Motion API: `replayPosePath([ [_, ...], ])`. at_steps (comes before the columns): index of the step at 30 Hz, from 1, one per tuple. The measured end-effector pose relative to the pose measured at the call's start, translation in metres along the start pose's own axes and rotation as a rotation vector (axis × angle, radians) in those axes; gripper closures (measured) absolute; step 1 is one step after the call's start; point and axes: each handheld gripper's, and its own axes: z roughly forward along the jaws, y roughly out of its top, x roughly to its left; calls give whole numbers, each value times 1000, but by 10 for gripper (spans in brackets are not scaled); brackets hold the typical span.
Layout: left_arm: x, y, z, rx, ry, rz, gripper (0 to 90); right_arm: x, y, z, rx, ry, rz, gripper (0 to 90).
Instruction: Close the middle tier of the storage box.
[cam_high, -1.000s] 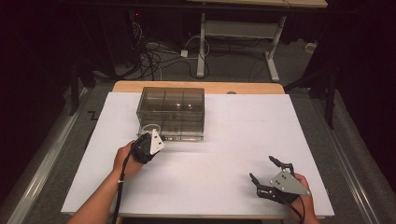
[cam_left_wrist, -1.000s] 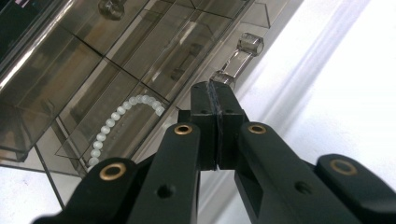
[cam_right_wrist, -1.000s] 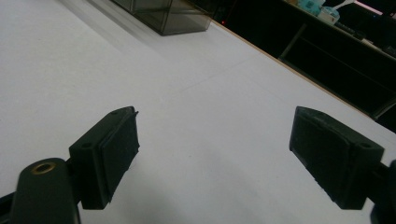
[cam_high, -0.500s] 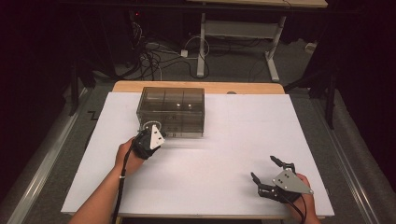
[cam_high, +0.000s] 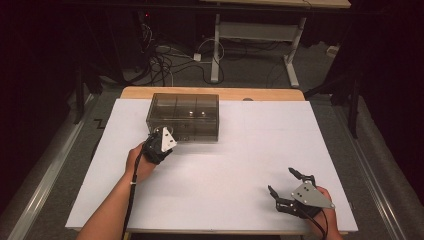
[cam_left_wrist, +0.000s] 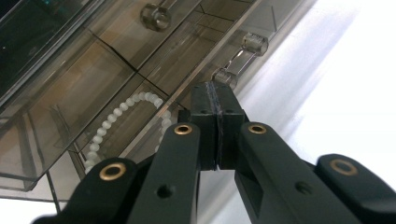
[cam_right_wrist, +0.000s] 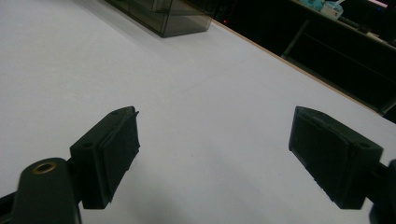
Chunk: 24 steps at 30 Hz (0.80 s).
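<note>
While the left tool (cam_left_wrist: 217, 119) sits with its pads pressed flat together, gripping nothing, its tip lies just beside the clear bar handle (cam_left_wrist: 237, 58) of a smoky see-through drawer box (cam_high: 183, 117). That box stands toward the far left of the white desk (cam_high: 260, 150), split into compartments, with a white bead string (cam_left_wrist: 119, 123) curled inside one. Well apart, the right tool (cam_high: 286, 186) rests with its pads spread wide.

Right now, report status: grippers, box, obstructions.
Left gripper shut, empty, at the box's drawer handle. Right gripper open, idle. Pearl string inside. Nothing blocking.
</note>
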Motion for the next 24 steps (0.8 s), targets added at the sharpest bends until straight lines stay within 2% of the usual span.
replayPosePath([
  [12, 3, 1, 5, 4, 10, -7, 871, 2, 1, 0, -2, 3, -14, 168],
  [24, 5, 2, 8, 1, 25, 5, 871, 3, 1, 2, 8, 7, -23, 168],
])
